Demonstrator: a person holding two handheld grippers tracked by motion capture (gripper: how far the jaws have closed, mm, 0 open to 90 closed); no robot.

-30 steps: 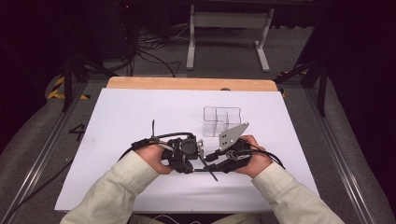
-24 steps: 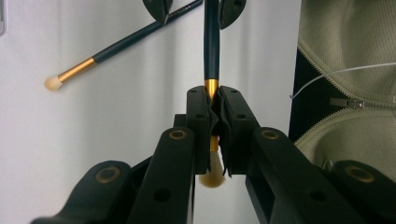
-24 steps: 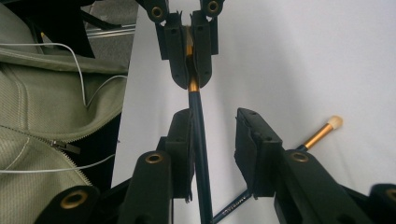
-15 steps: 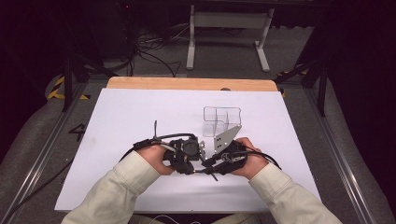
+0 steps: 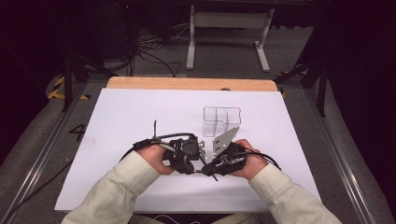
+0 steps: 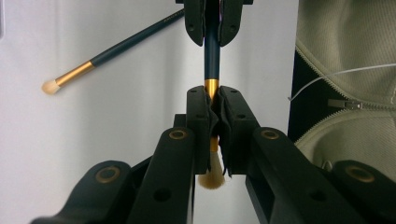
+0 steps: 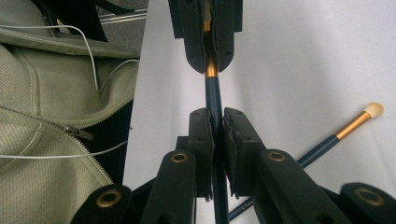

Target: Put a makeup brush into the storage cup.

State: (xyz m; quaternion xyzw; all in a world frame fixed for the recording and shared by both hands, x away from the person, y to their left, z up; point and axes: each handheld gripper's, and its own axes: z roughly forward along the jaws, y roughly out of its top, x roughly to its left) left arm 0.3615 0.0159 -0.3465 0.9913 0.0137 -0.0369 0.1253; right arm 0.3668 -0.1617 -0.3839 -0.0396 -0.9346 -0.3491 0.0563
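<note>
1. Presently the left gripper (image 6: 212,109) is clamped on the gold ferrule of a dark-handled makeup brush (image 6: 211,51), the pale bristles poking out below its pads.
2. Moving right, the right gripper (image 7: 215,123) has just been closing and now pinches the blue handle of that same brush (image 7: 213,95), so both claws hold it between them just above the white table (image 5: 121,121), near the person's edge.
3. A second brush (image 6: 112,49) lies loose on the table beside them, untouched.
4. Farther right and back stands a clear organiser (image 5: 221,119), which looks empty, though its clear walls make that hard to judge.
5. By my reading the work is early: one brush is lifted and shared between hands, neither is stowed.
6. Faint lettering sits on the loose brush's handle (image 7: 245,204), too small to read.
</note>
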